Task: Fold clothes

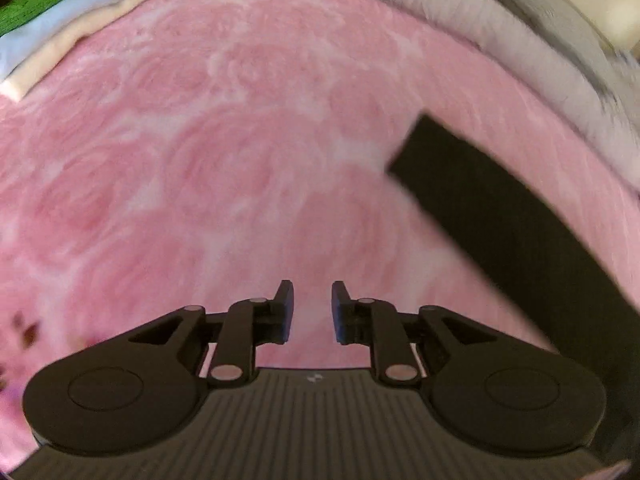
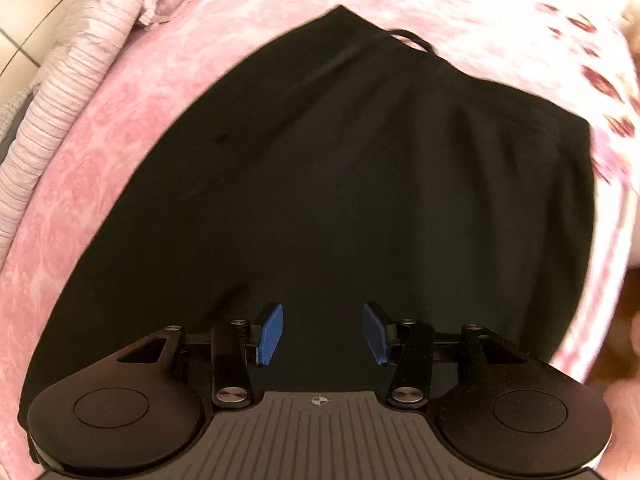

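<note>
A black garment [image 2: 340, 180] lies spread flat on the pink blanket [image 2: 120, 120], with a drawstring loop [image 2: 416, 40] showing at its far edge. My right gripper [image 2: 322, 312] hovers above it, blue pads apart and nothing between them. In the left wrist view only one long black strip of the garment [image 1: 500, 220] shows, at the right. My left gripper [image 1: 312, 292] is over bare pink blanket [image 1: 200, 160] to the left of that strip. Its jaws stand a small gap apart and hold nothing.
A stack of folded clothes [image 1: 60, 20], green over light blue over cream, lies at the far left of the blanket. A ribbed pale bedcover [image 1: 480, 20] runs along the blanket's edge, with tiled floor [image 2: 16, 52] beyond it.
</note>
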Demonstrator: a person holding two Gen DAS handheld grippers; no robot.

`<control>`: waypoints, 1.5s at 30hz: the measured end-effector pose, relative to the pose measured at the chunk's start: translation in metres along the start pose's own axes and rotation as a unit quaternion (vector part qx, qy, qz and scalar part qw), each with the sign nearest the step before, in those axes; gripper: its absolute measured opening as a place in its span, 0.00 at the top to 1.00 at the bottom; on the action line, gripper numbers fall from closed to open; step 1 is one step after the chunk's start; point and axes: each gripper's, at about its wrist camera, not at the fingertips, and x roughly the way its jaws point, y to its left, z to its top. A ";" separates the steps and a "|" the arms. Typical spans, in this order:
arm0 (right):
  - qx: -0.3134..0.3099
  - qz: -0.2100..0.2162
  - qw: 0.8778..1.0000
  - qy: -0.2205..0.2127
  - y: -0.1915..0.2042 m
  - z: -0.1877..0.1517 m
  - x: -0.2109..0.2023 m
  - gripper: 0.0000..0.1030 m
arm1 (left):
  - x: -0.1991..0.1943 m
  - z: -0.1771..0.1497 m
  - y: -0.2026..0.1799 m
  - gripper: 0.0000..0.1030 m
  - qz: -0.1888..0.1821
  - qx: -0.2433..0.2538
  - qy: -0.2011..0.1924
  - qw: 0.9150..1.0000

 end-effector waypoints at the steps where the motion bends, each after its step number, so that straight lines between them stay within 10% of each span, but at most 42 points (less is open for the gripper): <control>1: 0.002 -0.004 1.000 0.004 -0.005 -0.007 -0.003 0.53 | -0.010 -0.011 0.012 0.82 0.000 -0.017 0.007 1.000; 8: 0.014 -0.029 0.999 0.039 -0.028 -0.044 -0.008 0.53 | -0.060 -0.102 0.066 0.69 -0.032 -0.184 0.081 0.979; 14: -0.001 -0.010 0.998 0.057 -0.022 -0.055 0.000 0.53 | -0.040 -0.162 0.075 0.67 -0.088 -0.356 0.077 0.927; 17: -0.015 -0.001 0.998 0.065 -0.023 -0.059 0.004 0.53 | -0.037 -0.160 0.071 0.96 -0.118 -0.381 0.016 0.917; 22: -0.022 0.011 0.997 0.073 -0.037 -0.059 0.000 0.53 | -0.090 -0.119 0.036 0.98 -0.155 -0.170 -0.107 0.967; 27: -0.021 0.024 0.997 0.074 -0.061 -0.057 -0.005 0.53 | -0.064 -0.130 0.038 0.86 -0.051 -0.070 -0.100 0.991; 29: -0.022 0.028 0.996 0.076 -0.067 -0.059 -0.007 0.53 | -0.037 -0.137 0.055 0.87 0.011 -0.116 -0.064 0.991; 33: -0.035 0.044 0.996 0.065 -0.080 -0.050 -0.018 0.53 | -0.055 -0.136 0.051 0.88 0.078 -0.150 -0.126 0.977; 37: -0.103 0.039 0.994 -0.008 -0.092 -0.047 -0.046 0.53 | -0.074 -0.133 0.011 0.81 0.051 -0.077 -0.163 0.982; 45: -0.209 -0.022 0.977 -0.036 -0.116 -0.039 -0.026 0.53 | -0.031 -0.137 -0.067 0.83 0.046 0.020 -0.068 0.996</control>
